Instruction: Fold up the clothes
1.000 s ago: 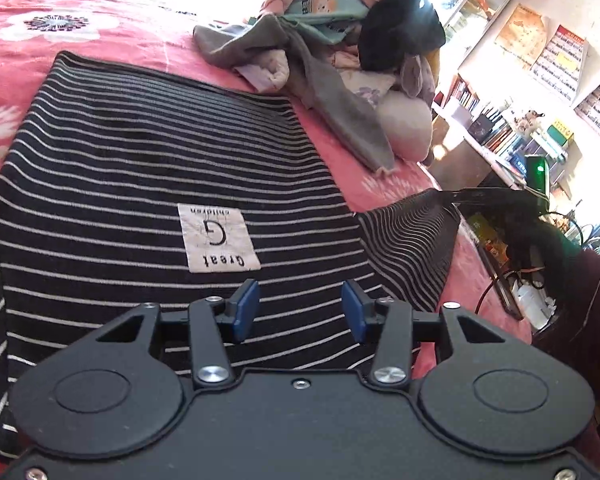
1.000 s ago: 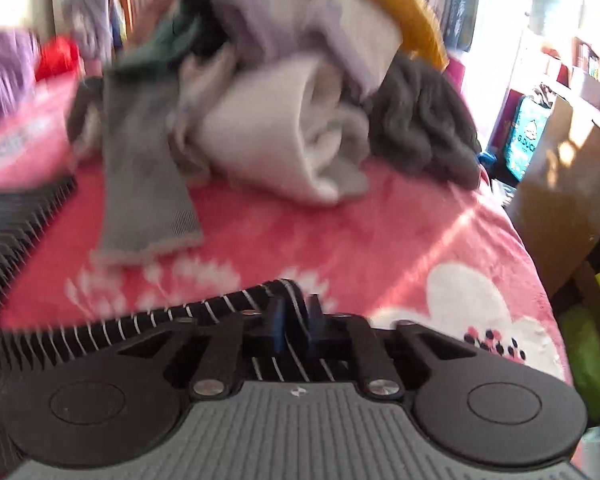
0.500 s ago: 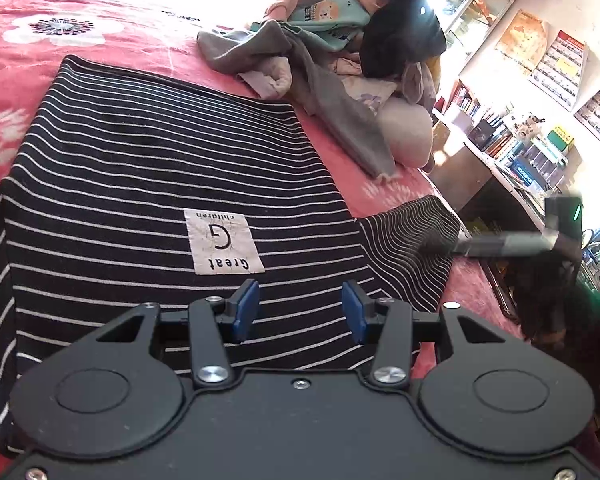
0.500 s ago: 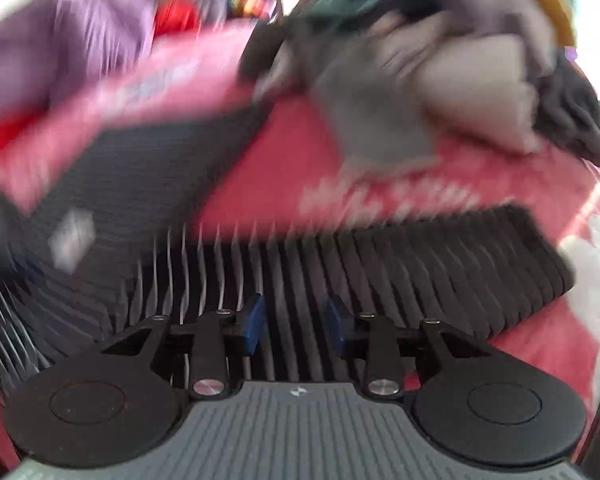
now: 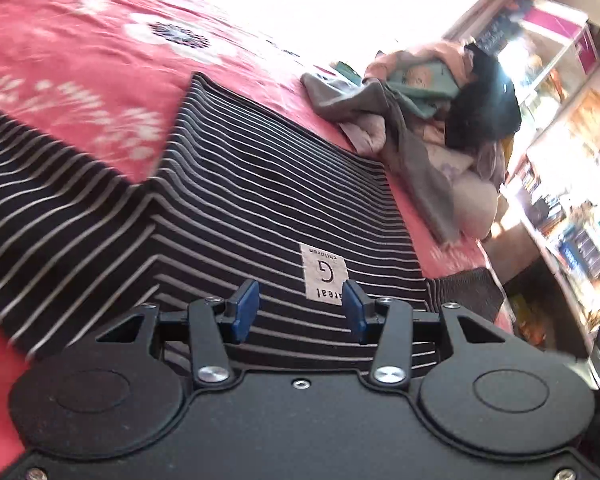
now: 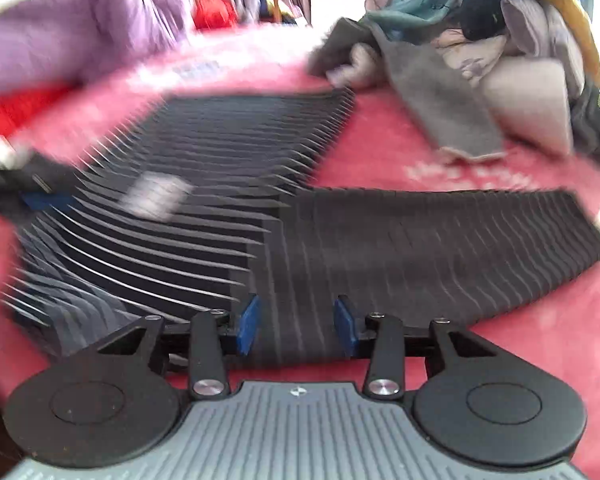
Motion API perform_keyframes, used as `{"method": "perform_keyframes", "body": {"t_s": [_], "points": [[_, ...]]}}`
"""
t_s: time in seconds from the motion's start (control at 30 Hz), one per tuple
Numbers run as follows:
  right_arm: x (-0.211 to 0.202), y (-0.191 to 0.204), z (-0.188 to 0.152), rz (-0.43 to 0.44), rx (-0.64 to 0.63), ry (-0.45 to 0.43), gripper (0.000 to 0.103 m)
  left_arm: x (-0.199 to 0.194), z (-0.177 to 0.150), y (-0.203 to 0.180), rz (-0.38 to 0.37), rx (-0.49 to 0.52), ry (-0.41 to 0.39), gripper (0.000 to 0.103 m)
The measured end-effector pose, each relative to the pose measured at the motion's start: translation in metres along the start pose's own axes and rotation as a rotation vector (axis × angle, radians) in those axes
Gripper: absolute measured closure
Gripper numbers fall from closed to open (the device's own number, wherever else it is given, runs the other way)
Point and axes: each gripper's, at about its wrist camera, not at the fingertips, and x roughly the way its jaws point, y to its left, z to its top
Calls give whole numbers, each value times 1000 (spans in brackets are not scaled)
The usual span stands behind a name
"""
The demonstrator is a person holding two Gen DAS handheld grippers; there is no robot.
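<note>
Crosswise, striped shirt [image 6: 228, 184] sleeve rightward.

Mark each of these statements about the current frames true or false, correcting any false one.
1. Both grippers are open. True: left gripper, right gripper.
2. The striped shirt lies flat on a pink bedspread. True.
3. The right gripper is clamped on a sleeve. False: its jaws stand apart over the sleeve, holding nothing.
4. The pile of clothes sits on top of the striped shirt. False: it lies beyond it, on the bedspread.
5. The shirt carries a white label. True.
</note>
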Motion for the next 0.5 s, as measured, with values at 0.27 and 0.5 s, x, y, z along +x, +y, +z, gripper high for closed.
{"method": "perform_keyframes", "body": {"t_s": [0.27,0.5], "points": [[2,79,-11,179,-72,-131,61,-9,-44,-29,28,187,76,61],[15,112,-68,104,-312,-16,62,-7,-89,-57,171,483,214,60]]}}
